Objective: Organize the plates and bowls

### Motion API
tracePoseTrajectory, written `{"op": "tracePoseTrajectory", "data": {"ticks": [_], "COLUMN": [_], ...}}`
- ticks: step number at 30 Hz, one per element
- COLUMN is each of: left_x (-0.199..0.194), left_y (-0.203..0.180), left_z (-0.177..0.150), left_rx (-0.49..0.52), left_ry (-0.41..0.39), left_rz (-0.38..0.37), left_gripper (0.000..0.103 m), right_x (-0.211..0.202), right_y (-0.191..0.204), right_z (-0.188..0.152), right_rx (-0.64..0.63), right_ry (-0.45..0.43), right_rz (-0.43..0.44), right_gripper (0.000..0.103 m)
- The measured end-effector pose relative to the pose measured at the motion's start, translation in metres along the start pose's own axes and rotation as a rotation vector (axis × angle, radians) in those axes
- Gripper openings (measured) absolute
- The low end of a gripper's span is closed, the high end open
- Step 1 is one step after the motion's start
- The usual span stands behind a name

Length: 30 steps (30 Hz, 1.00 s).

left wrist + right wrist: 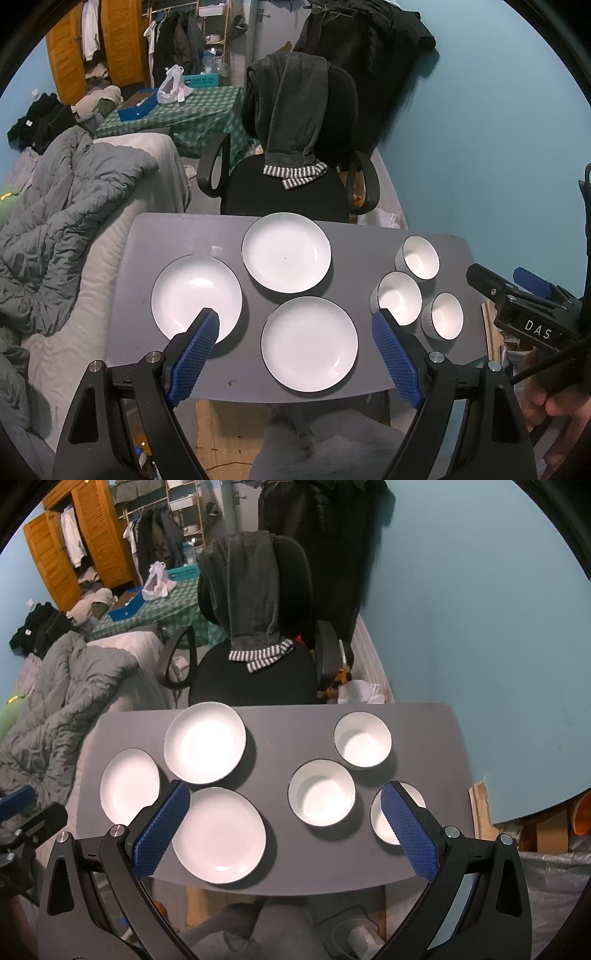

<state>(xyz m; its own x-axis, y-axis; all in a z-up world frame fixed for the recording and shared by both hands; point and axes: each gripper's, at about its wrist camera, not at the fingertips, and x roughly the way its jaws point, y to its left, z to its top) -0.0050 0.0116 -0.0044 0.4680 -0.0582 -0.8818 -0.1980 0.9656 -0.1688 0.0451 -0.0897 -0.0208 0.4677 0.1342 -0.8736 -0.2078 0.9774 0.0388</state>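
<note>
Surveying left wrist view: left gripper [295, 321] hovers above the near edge of the grey table [192, 236], jaws spread wide, nothing held.
Plates: three white plates lie flat and apart, left plate [192, 291], far plate [286, 252], near plate [309, 344].
Bowls: three white bowls sit upright at the table's right side, far bowl [419, 257], middle bowl [399, 297], near bowl [445, 315].
Right wrist view: right gripper [286, 797] is above the table's near edge, jaws wide apart, empty.
Surroundings: black office chair [255, 679] draped with a dark garment [253, 602] stands beyond the table.
</note>
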Motion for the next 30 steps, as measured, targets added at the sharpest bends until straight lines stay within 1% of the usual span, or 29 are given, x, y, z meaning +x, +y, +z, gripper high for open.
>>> {"op": "tracePoseTrajectory", "data": {"ticks": [30], "left_x": [0.0066], "left_y": [0.0000], "left_z": [-0.0005], "left_rx": [-0.001], "left_ry": [0.012], "left_rz": [-0.009], "left_gripper": [0.086], "right_x": [0.0036], "right_y": [0.0036], "right_z": [0.0008], "right_rx": [-0.011], "right_ry": [0.013], "right_rz": [0.003], "right_gripper": [0.101]}}
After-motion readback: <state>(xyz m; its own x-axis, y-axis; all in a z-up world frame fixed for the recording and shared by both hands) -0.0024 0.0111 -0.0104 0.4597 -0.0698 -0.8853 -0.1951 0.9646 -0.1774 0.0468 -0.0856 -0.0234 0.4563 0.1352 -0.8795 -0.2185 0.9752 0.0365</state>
